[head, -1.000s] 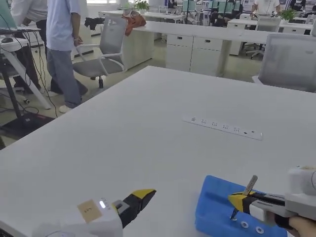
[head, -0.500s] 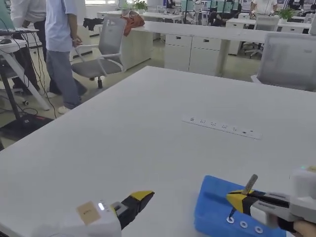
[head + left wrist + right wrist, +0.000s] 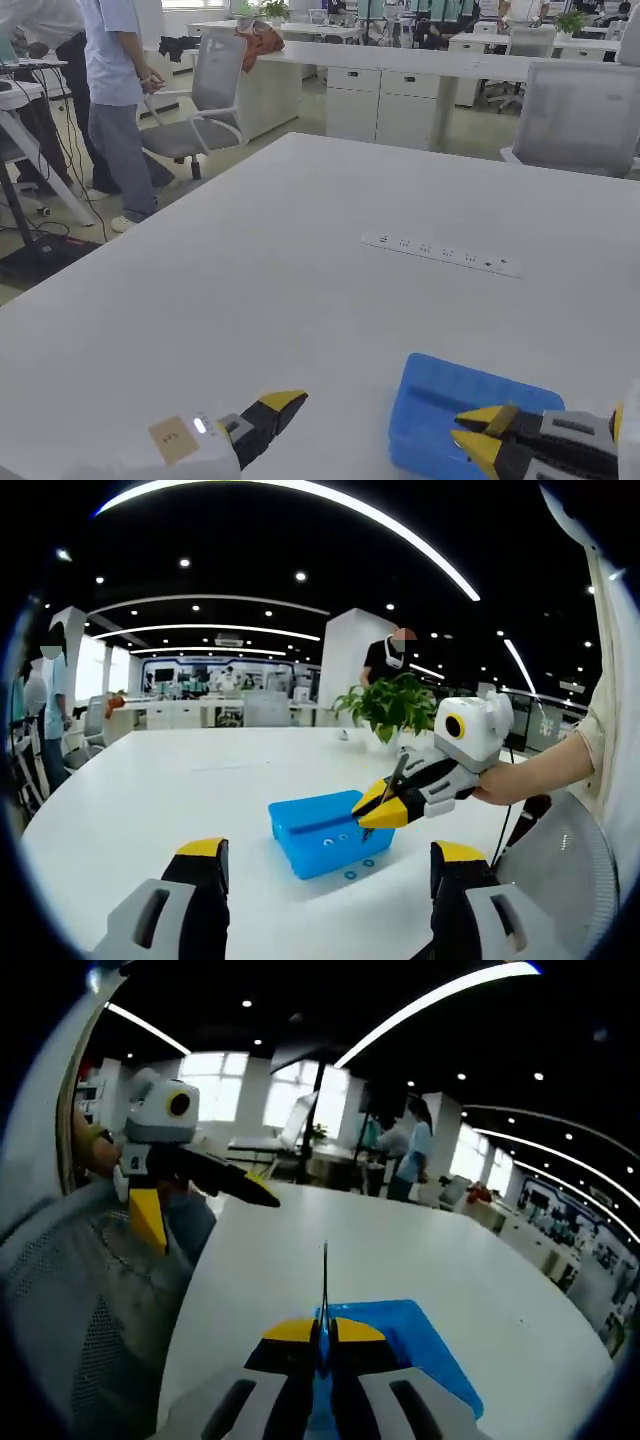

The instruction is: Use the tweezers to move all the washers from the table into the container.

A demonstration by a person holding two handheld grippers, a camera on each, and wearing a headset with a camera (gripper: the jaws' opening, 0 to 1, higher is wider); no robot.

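My right claw (image 3: 322, 1332) pinches tweezers (image 3: 324, 1275), long axis straight ahead over container (image 3: 420, 1345) | left claw (image 3: 330, 852) wide, empty | open table (image 3: 330, 1230) beyond

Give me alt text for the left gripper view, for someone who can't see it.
The right gripper, shut on tweezers, holds their tips over a blue container on a white table. Small washers lie on the table just in front of the container, and the left gripper, jaws open, frames the bottom.
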